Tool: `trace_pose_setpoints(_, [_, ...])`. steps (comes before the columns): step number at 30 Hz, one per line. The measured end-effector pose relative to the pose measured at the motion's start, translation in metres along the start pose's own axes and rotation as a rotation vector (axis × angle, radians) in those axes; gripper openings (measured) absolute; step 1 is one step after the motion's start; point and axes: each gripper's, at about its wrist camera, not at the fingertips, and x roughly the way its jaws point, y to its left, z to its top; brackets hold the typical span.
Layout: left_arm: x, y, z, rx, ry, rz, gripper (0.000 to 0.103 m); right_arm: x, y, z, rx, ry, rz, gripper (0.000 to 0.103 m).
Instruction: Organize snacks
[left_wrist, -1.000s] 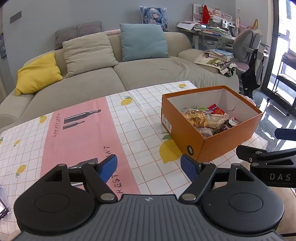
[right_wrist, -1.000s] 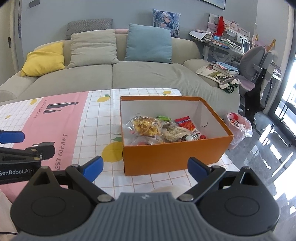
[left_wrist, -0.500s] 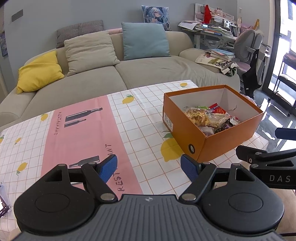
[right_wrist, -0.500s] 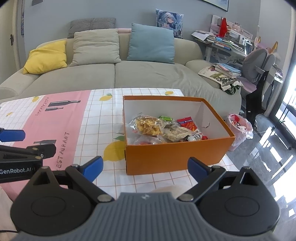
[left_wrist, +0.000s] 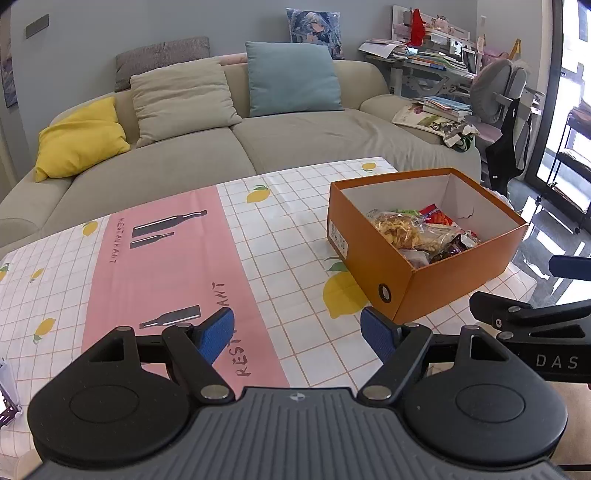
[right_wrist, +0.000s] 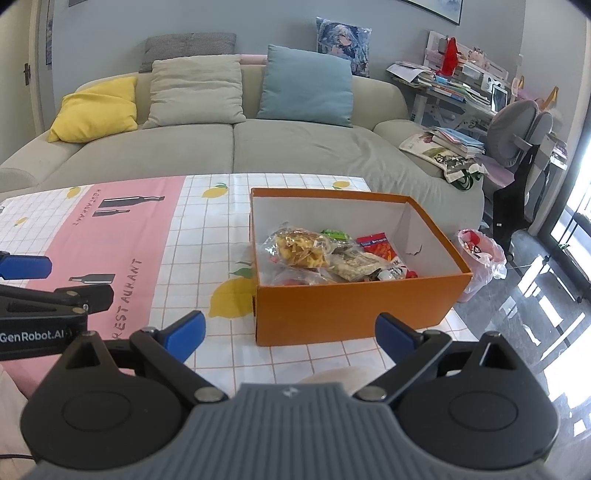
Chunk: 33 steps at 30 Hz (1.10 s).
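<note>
— Where do your two tools stand?

— My left gripper (left_wrist: 297, 334) hangs above the tablecloth (left_wrist: 258, 236), on the near-left side of the orange box (left_wrist: 454, 284), apart from it. Its blue pads are spread wide and nothing lies between them. My right gripper (right_wrist: 290, 332) hovers just in front of the box's near wall, its pads also wide apart and empty. From the right wrist view, the left tool shows to the left of the box; from the left wrist view, the right tool shows to the box's right.

— And the snacks?

— All inside the box. A clear bag of yellow chips (right_wrist: 301, 247) lies toward the left wall, a paler clear bag (right_wrist: 354, 264) just beside it nearer the middle, a red packet (right_wrist: 378, 245) behind that toward the right wall, and a green packet (right_wrist: 334, 234) peeks out behind the chips. More wrappers sit under these, but I cannot tell what they are.

— Where is the box itself?

— It sits upright and lidless near the right edge of the table, partly over a printed lemon (right_wrist: 232, 297). Beyond the box is a beige sofa (right_wrist: 295, 147); to the right of the box, on the floor, a bin with a plastic liner (right_wrist: 480, 254).
</note>
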Motion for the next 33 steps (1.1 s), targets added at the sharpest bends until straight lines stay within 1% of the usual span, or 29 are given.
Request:
trace_pose_setpoints(20, [-0.0001,0.0022,-0.0022,-0.008,0.007,0.007,0.091,-0.0001,0.0028,-0.0003,0.001,0.004,0.004,0.096])
trace_pose_setpoints(33, [0.0007,0.0010,-0.0048,-0.020,0.029,0.015,0.090,0.0006,0.0044,-0.0010,0.000,0.007,0.006,0.096])
